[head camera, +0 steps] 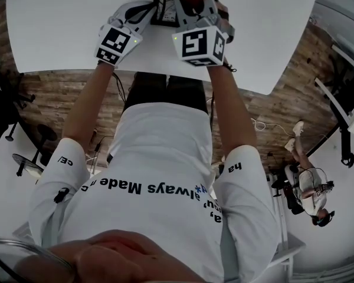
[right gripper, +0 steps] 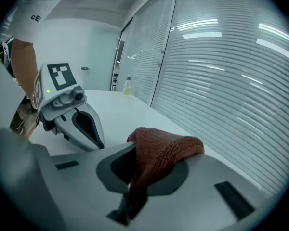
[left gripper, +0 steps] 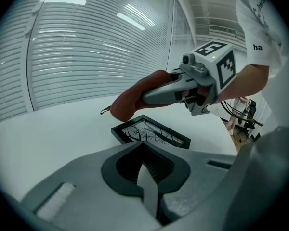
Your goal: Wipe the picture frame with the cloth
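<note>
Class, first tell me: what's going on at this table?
A person holds a gripper in each hand over a white table. The right gripper is clamped on a reddish-brown cloth, close to a black picture frame lying flat on the table. The left gripper is shut and empty.

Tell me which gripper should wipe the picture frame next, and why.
Right. The right gripper is shut on the cloth and holds it close to the picture frame, which lies flat on the table. The left gripper has its jaws together on nothing and sits farther back.
</note>
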`<action>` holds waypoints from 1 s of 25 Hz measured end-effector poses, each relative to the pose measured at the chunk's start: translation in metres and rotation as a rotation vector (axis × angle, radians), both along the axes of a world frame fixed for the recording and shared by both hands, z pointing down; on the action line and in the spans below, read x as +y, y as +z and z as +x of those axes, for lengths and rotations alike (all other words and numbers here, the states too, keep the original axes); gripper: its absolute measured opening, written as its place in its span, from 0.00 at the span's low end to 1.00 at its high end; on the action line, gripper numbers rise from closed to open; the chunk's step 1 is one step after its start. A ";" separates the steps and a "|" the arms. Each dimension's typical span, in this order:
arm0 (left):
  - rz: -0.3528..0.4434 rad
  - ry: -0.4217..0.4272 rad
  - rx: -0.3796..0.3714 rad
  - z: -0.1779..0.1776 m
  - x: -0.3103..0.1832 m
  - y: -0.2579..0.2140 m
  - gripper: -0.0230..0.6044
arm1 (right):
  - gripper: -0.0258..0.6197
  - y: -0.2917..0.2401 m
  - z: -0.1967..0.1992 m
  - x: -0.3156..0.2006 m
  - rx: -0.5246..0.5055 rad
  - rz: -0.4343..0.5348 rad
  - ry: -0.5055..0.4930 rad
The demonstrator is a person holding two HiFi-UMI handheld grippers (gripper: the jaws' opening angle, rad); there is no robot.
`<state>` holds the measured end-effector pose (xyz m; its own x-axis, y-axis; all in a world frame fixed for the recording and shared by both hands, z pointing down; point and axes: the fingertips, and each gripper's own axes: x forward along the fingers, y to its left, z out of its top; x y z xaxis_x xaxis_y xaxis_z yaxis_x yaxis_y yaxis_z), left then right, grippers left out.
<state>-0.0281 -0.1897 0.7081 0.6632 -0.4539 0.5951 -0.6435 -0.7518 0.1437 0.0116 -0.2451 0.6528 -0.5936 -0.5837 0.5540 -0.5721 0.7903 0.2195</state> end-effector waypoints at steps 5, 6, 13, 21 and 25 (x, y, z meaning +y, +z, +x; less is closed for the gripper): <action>-0.010 0.031 -0.044 -0.001 0.000 0.003 0.04 | 0.09 0.051 -0.007 -0.002 0.108 -0.093 -0.053; -0.007 0.034 -0.044 0.000 0.001 0.001 0.04 | 0.09 0.058 -0.007 0.002 0.128 -0.112 -0.065; 0.006 0.034 -0.068 0.003 0.002 0.000 0.04 | 0.09 0.067 -0.005 0.011 0.189 -0.133 -0.095; 0.008 0.007 -0.088 0.001 0.001 0.007 0.04 | 0.09 0.072 -0.007 0.049 0.221 -0.154 -0.153; 0.012 -0.001 -0.089 -0.002 -0.001 0.007 0.04 | 0.09 0.071 -0.011 0.067 0.200 -0.177 -0.161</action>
